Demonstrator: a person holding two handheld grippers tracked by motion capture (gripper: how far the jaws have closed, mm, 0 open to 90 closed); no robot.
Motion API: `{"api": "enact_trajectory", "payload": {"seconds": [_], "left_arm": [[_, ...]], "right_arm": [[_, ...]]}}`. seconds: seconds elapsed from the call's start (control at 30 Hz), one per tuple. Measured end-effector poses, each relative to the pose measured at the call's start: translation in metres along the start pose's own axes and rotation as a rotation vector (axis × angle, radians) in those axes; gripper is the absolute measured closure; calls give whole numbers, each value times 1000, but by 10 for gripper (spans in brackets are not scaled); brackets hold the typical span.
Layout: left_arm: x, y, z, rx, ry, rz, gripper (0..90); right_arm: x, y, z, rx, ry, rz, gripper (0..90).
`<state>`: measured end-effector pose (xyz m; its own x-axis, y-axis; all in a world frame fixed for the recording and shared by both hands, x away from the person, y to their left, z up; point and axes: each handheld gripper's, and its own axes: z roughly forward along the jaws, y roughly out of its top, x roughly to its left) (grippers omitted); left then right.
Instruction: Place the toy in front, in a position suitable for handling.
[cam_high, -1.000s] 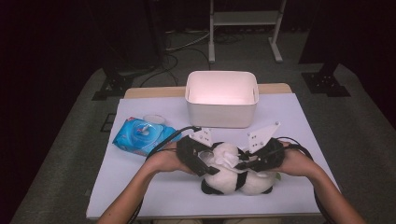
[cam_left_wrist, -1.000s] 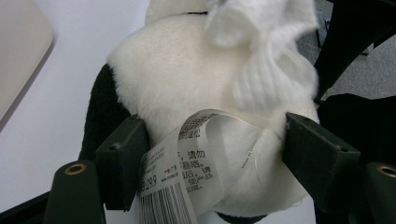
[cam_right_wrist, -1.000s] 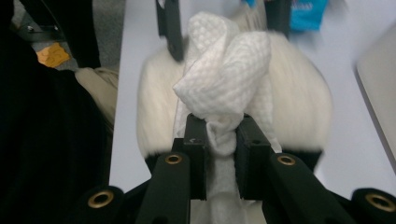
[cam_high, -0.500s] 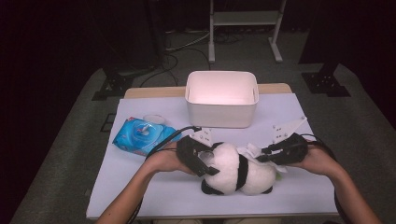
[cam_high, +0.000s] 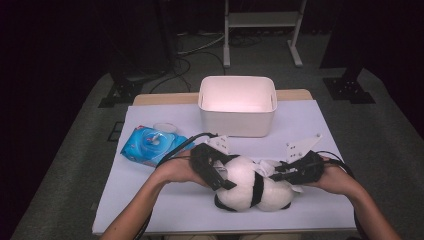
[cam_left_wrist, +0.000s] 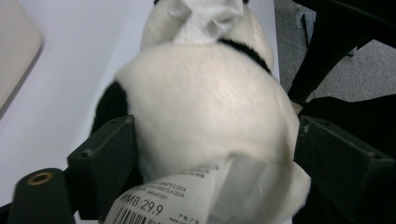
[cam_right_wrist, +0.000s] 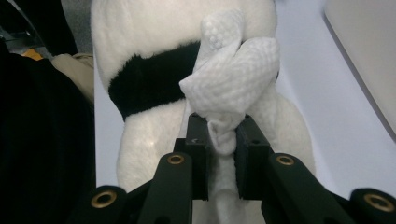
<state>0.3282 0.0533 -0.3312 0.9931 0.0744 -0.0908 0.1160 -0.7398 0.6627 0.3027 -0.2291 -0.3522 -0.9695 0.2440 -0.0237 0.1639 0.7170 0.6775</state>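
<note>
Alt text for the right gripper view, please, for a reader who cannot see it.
The right gripper pinches a bunched white wipe between its two black jaws, pressing it against a white plush toy with a black band. The toy lies on a white table, and a corner of a pale bin shows at upper right.

A white tub (cam_high: 237, 106) sits at the back of the white table (cam_high: 150, 210). To the left of the tub lies a blue pack of wipes (cam_high: 149, 145). Behind the tub, on the grey floor (cam_high: 385, 130), stands a white metal frame (cam_high: 261, 20).
</note>
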Motion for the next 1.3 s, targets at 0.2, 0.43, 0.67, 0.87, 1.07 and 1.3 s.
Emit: {"api": "enact_trajectory", "payload": {"seconds": [0.2,0.43,0.67,0.87,1.07,1.3], "left_arm": [[-1,7,2,20,2,2,102],[2,4,7,29,6,-26,32],[4,-2,16,45,-31,-21,61],[0,-2,16,36,-24,-9,113],[-8,-1,16,66,-10,28,123],[-8,-8,14,19,-13,19,146]], "right_arm": [[10,2,4,-3,17,-30,773],[17,2,5,-8,29,-39,775],[18,5,5,7,32,-52,773],[13,15,2,-5,47,-72,771],[12,38,18,3,78,-105,766],[8,35,15,6,77,-89,766]]}}
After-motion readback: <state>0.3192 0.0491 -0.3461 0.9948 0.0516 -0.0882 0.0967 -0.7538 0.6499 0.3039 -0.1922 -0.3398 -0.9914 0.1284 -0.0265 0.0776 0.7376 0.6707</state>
